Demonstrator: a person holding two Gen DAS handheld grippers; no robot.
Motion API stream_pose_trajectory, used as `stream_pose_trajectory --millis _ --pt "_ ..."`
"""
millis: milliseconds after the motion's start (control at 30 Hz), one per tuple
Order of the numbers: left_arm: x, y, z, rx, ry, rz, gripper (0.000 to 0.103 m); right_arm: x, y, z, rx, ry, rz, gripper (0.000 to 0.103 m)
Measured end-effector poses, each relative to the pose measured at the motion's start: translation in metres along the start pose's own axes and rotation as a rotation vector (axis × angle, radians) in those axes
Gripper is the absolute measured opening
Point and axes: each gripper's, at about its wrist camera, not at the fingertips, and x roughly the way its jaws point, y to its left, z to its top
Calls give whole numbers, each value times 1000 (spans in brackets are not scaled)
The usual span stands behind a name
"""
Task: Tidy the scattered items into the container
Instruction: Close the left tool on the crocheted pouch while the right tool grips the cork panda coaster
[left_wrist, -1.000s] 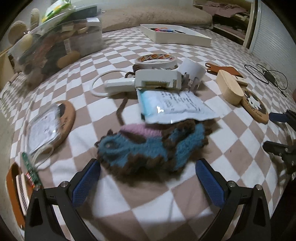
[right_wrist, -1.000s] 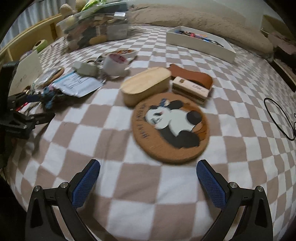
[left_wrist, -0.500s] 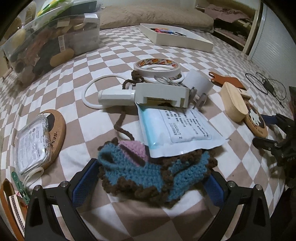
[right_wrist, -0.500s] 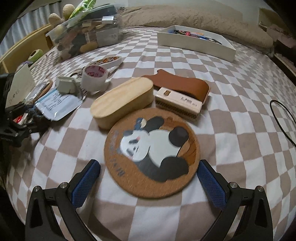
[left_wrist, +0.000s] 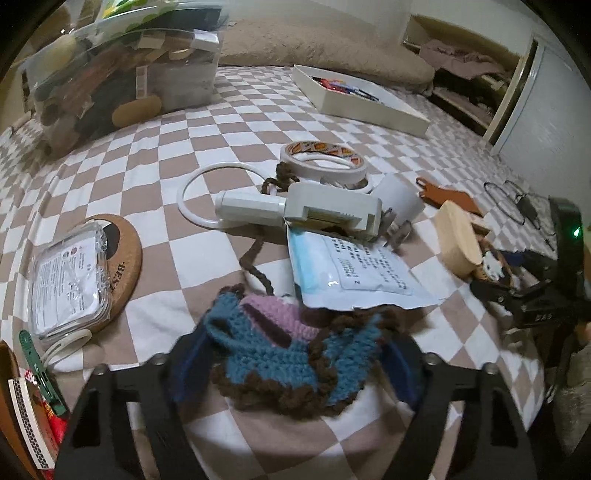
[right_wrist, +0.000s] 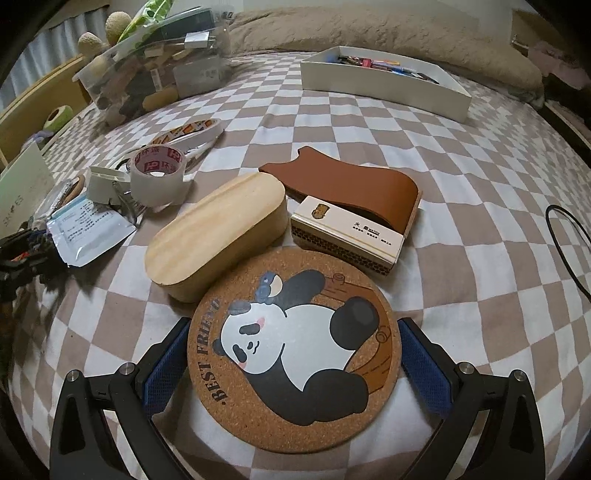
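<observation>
**Two pickups starting, most clutter left**

Our left claw (left_wrist: 295, 373) is closing around the crochet pouch (left_wrist: 291, 354); our right claw (right_wrist: 295, 365) stands spread around the panda coaster (right_wrist: 295, 350). The white box (right_wrist: 388, 79) waits near the bed's far edge.

Left wrist view: a crocheted pouch (left_wrist: 288, 358) lies at lower centre on the bed (left_wrist: 155, 177), between the closing jaws of the left gripper (left_wrist: 291, 373). A sealed packet (left_wrist: 351, 273) overlaps its upper edge; behind the packet lie a plug adapter (left_wrist: 325, 210) and a tape roll (left_wrist: 323, 158). A tray (left_wrist: 369, 110) sits at upper right, a clear bin (left_wrist: 122, 77) at upper left.

Right wrist view: a cork coaster (right_wrist: 295, 350) lies at lower centre between the jaws of the right gripper (right_wrist: 295, 362). A wooden box (right_wrist: 218, 236) touches its upper left edge; a matchbox (right_wrist: 347, 236) lies behind it.
</observation>
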Motion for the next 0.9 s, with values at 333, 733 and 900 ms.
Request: stream_pose_trajectory --millis 333,733,900 --pt "-12 -5 -3 -24 -19 -27 42 -1 1 -3 14 -24 -5 103" --pt "-20 -12 -16 -32 -8 -46 39 -12 7 -9 10 -91 -28 100" --pt "-28 -13 -21 -32 -19 -20 38 -20 11 -11 2 -124 -21 100"
